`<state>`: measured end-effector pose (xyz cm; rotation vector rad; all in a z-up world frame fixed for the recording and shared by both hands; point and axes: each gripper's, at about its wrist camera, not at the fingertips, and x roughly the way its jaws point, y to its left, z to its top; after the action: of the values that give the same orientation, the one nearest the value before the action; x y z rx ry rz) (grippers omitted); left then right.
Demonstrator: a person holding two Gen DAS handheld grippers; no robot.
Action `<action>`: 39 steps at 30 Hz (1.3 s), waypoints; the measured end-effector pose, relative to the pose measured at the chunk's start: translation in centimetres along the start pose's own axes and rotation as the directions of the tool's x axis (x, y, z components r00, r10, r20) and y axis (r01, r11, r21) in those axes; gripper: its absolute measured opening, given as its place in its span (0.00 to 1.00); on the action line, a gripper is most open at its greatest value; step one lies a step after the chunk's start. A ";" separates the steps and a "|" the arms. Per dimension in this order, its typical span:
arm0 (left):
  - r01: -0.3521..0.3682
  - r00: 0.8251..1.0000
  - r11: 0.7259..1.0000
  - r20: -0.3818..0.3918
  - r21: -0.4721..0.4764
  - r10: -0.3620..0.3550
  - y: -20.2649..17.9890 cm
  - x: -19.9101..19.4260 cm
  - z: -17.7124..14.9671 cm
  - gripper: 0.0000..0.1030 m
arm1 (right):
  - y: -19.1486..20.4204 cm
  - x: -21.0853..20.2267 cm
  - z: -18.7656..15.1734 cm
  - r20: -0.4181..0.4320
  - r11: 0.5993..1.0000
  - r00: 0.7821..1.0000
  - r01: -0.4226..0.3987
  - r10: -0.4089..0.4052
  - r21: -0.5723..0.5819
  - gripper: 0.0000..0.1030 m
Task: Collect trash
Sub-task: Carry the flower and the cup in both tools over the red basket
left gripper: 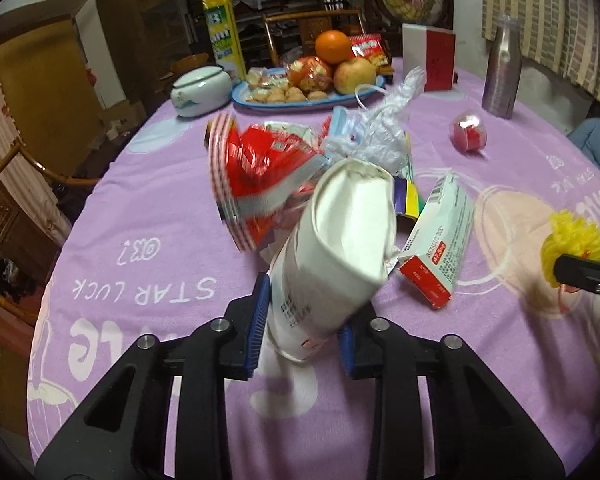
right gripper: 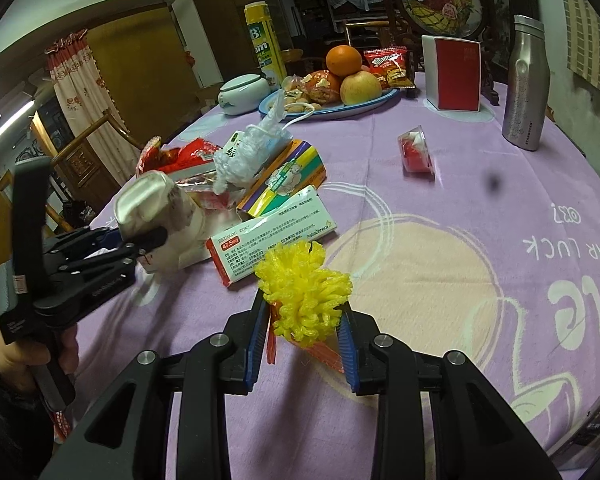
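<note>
Where the trash heap sits mid-table, a crushed white paper cup (left gripper: 336, 248) is clamped between the left gripper's (left gripper: 302, 334) blue pads, tilted above the purple tablecloth (left gripper: 140, 208). Right gripper (right gripper: 304, 344) pinches yellow foam netting (right gripper: 304, 296). Beside them: 1 red-white medicine box (right gripper: 272, 240), red wrapper (left gripper: 260, 168), crumpled plastic bag (left gripper: 376, 132). Fruit plate (left gripper: 240, 94) beyond.

Right gripper (right gripper: 304, 338) clamps the yellow foam net (right gripper: 305, 292) over the purple tablecloth (right gripper: 440, 280). At left, the left gripper (right gripper: 140, 240) grips a crumpled white paper cup (right gripper: 156, 208), beside a medicine box (right gripper: 272, 236).
</note>
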<state>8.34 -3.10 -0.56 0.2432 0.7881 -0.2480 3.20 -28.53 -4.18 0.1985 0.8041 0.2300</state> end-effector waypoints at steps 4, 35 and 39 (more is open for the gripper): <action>0.049 0.999 0.997 0.026 -0.059 -0.047 1.1 -2.5 -0.9 0.30 | 0.3 -0.6 -0.2 0.012 1.000 1.000 -0.013 0.013 -0.006 0.32; -0.274 0.939 0.735 -0.007 -0.620 0.344 18.4 -25.4 -24.0 0.30 | 31.2 -1.8 -6.2 -0.320 0.632 0.798 -0.601 0.510 -0.489 0.31; -0.370 0.909 0.607 -0.140 -0.703 0.392 21.9 -26.5 -30.2 0.30 | 40.7 -1.0 -10.3 -0.464 0.468 0.718 -0.692 0.518 -0.550 0.31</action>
<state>-22.96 30.20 0.71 -0.3489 0.7286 0.4823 -10.20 11.02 0.12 -0.2904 0.7979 1.2708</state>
